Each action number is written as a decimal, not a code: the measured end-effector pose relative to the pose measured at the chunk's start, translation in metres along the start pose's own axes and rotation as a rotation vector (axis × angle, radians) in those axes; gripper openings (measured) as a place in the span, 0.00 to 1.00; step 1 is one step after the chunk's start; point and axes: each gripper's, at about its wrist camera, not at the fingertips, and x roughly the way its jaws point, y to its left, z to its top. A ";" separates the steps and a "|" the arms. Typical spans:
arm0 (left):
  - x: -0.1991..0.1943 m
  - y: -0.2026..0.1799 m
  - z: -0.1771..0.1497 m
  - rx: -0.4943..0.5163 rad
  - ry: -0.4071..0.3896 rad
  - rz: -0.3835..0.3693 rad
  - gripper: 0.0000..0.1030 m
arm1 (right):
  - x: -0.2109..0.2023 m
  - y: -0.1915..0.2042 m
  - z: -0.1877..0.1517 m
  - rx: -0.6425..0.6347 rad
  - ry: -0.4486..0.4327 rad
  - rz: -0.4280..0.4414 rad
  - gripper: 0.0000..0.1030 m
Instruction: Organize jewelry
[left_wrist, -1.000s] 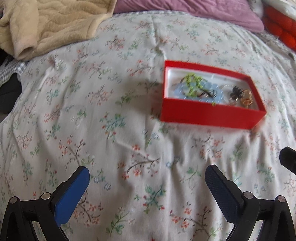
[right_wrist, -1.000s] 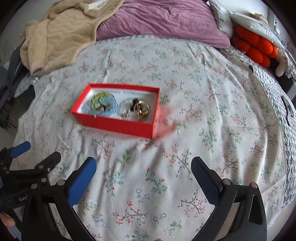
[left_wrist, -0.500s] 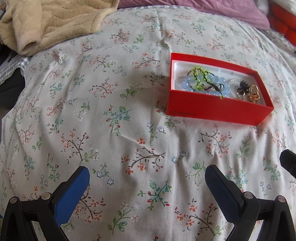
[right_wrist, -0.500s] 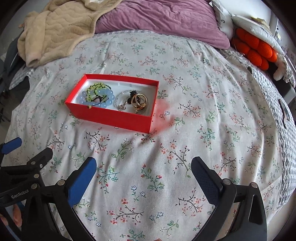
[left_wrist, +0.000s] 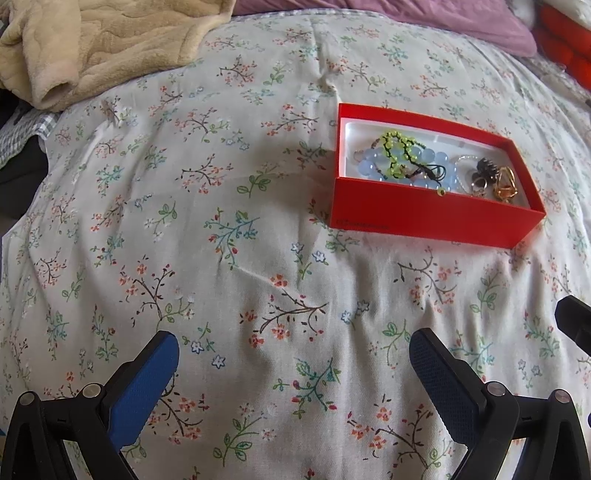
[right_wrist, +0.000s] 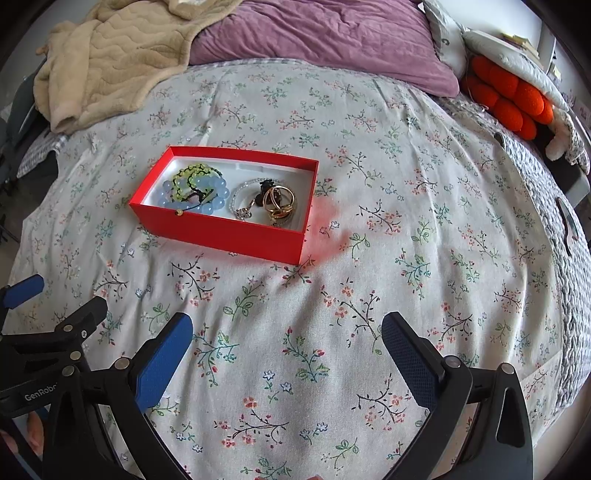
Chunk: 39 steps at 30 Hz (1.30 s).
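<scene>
— What's changed vs. a sec ago?
— I've pulled both back a bit; red box (right_wrist: 236, 229) sits the same on the bed (right_wrist: 369, 258).
— Inside?
— Blue bead bracelet (right_wrist: 218, 197), green one (right_wrist: 192, 173), gold rings (right_wrist: 280, 201).
— Grip?
— My left hand-held gripper (left_wrist: 293, 354) & right hand-held gripper (right_wrist: 286, 336): both spread wide, holding nothing.

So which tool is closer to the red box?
About equal; neither is clearly nearer. The left tool sits in front of the red box and off to its left; the right tool faces its right corner.
</scene>
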 end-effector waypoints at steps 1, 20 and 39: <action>0.000 0.000 0.000 0.000 0.000 0.000 0.99 | 0.000 0.000 0.000 0.001 0.000 0.000 1.00; -0.003 0.000 0.002 0.007 -0.008 0.007 0.99 | 0.001 -0.001 0.000 0.005 0.003 -0.005 1.00; -0.003 0.002 0.002 0.004 -0.006 0.011 0.99 | 0.002 -0.002 -0.001 0.007 0.006 -0.008 1.00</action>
